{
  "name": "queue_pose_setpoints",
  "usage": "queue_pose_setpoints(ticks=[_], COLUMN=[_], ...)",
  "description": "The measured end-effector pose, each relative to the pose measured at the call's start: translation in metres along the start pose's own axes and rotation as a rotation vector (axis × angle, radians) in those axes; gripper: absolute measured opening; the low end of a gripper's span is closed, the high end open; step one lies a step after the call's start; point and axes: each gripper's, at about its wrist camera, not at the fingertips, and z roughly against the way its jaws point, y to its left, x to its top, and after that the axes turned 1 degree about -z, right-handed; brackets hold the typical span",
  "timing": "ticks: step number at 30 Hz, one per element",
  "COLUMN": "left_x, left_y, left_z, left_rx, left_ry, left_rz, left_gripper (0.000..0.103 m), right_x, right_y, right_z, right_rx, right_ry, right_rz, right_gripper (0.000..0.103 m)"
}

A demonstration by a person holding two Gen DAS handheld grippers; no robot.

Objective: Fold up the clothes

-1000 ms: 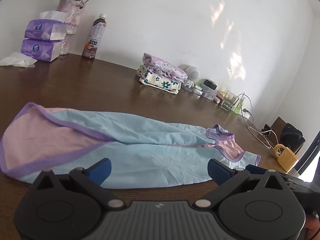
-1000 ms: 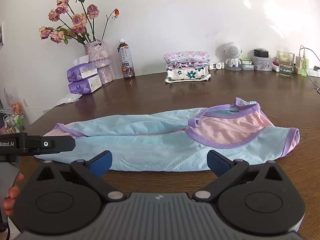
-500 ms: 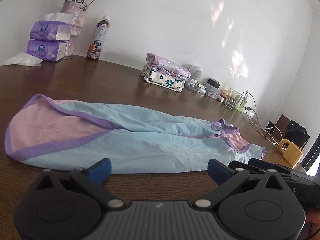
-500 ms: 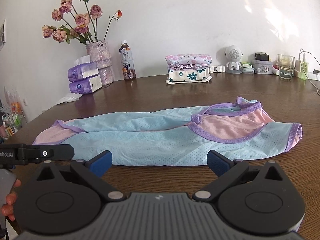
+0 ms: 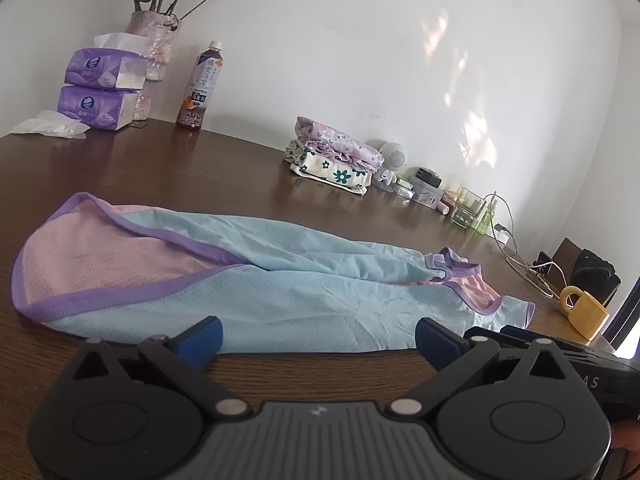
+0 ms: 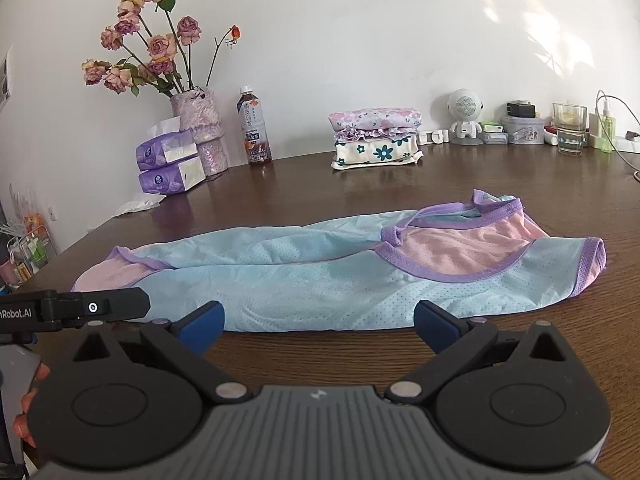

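Garment (image 5: 280, 280), light blue mesh with pink panels and purple trim, lying lengthwise on dark wooden worktop (image 5: 180, 176). Left gripper (image 5: 318, 334) and right gripper (image 6: 318, 322) both spread wide, empty, near garment's front edge.

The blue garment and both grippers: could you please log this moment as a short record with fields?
garment: blue garment with purple trim and pink panels, lying lengthwise on the wooden table, partly folded
left gripper: left gripper open, at the garment's near edge, holding nothing
right gripper: right gripper open, at the near edge, holding nothing
finished pile: folded clothes stacked by the wall
other items: tea bottle, vase of roses, tissue packs, yellow mug
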Motion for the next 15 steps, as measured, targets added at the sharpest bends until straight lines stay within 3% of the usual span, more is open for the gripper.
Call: queue_pose_setpoints(ticks=[15], left_x=[-0.0013], left_y=[0.0021], left_z=[0.0025], left_rx=[0.002], left_ry=[-0.013], left_rz=[0.019], left_gripper=[0.103], right_x=[-0.0002], right_y=[0.0029], right_z=[-0.0007], right_rx=[-0.013], right_ry=[0.000], right_rz=[0.016], right_gripper=[0.103])
